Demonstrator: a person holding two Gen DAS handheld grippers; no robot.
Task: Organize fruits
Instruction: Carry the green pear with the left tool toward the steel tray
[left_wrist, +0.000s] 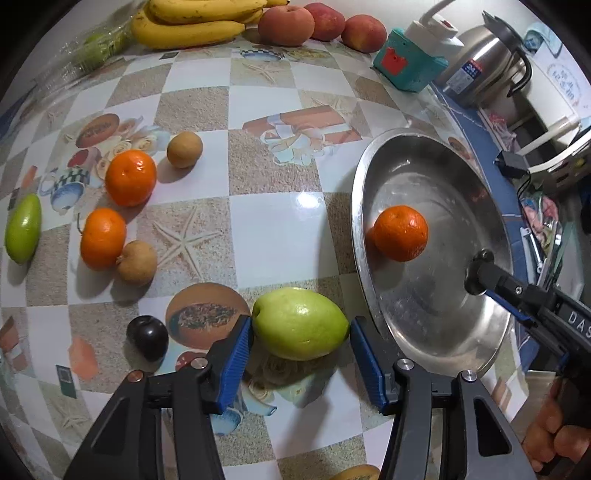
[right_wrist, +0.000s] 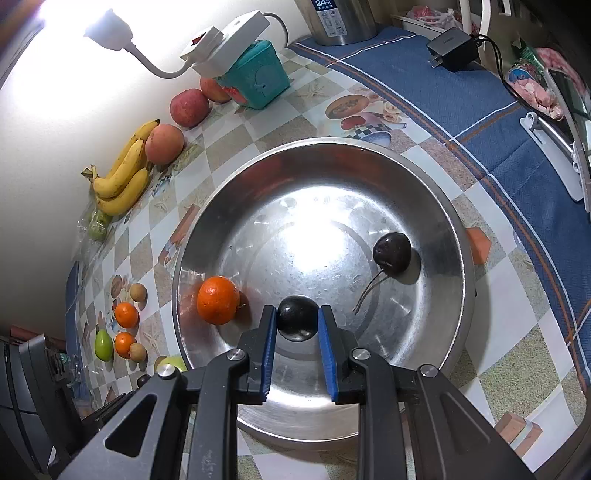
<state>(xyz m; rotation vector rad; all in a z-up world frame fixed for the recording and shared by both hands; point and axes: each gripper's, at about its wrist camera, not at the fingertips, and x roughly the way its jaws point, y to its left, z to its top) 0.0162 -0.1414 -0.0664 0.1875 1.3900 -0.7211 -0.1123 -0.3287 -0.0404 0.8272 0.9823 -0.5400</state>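
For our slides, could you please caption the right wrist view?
Right tool clamps a dark plum over the steel bowl holding a tangerine.

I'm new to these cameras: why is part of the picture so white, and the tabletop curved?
Right wrist view: the lamp overexposes the wall and glares off the metal bowl. Left wrist view: fisheye distortion bends the checked tablecloth, which shows one small glare spot.
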